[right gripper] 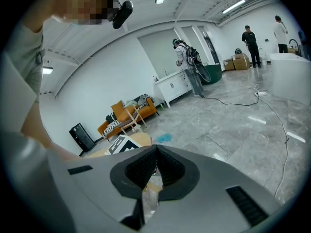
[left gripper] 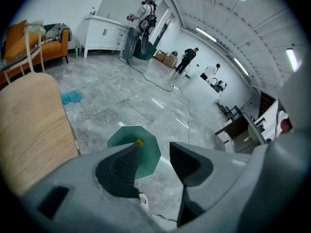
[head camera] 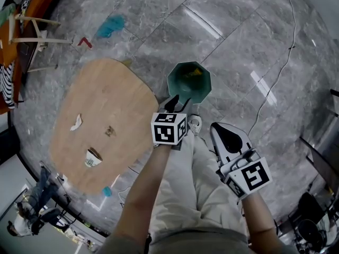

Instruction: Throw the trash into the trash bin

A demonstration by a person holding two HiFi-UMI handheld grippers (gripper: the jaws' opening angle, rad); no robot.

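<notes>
The left gripper (head camera: 178, 103) and right gripper (head camera: 214, 126), pale grey with black pads (left gripper: 121, 166), bear black-and-white marker cubes (head camera: 168, 128); trousers (head camera: 185, 194) are cream.

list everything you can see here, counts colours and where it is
trash bin: 1, green, on the floor beside the table
yellow scrap: 1, yellow, inside the bin
table: 1, light wood, left of the bin
paper scrap: 1, white, on the table
brown bit: 1, brown, on the table
paper cup: 1, white and green, on the table
cloth: 1, teal, on the floor beyond the table
sofa: 1, orange, against the wall
cable: 1, pale, across the floor
left gripper: 1, grey, aimed at the bin, jaws apart, empty
right gripper: 1, grey, back from the bin, jaws together
</notes>
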